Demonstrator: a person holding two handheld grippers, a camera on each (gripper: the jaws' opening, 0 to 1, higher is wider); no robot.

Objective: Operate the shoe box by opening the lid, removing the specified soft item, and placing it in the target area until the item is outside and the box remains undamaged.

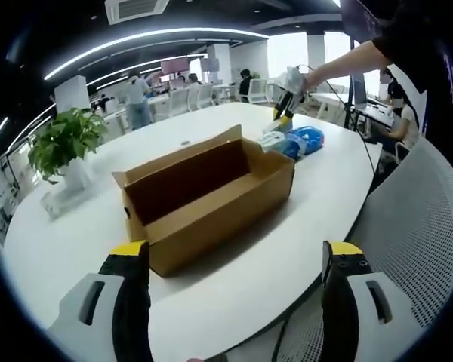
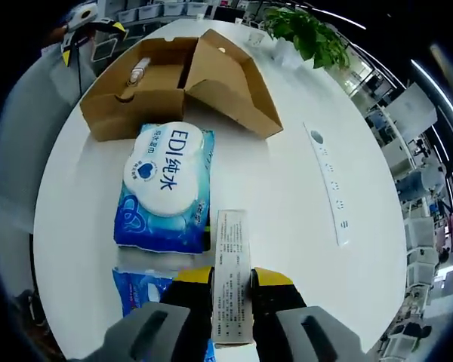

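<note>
In the right gripper view, the right gripper [image 2: 232,283] rises at the bottom centre, its two yellow-tipped jaws pinching one slim white carton [image 2: 232,275] that stands lengthwise between them; the carton carries fine print too small to read. Just left of the jaws, at the lower left, lies a blue pack [image 2: 143,290], partly hidden by the gripper. Above it, in the middle of the frame, lies a second, larger blue wipes pack [image 2: 164,188] with a white round lid reading "EDI" and Chinese characters. So two blue soft packs lie on the white table [image 2: 302,226], outside the box. Farther up, at the upper centre, one brown box [image 2: 147,87] sits with its lid swung open to the right; a small item [image 2: 138,72] lies inside, too small to identify. A white power strip [image 2: 328,181] lies to the right, and one potted plant [image 2: 309,34] stands at the top.

In the left gripper view, the left gripper [image 1: 238,290] shows at the bottom with jaws spread wide, holding nothing. Beyond it, the box [image 1: 211,200] is in the centre. Behind it, at the upper right, the blue packs [image 1: 298,142] lie beside the right gripper [image 1: 287,105], held on an outstretched arm [image 1: 347,64] reaching in from the right. The plant [image 1: 64,139] stands at the left.
</note>
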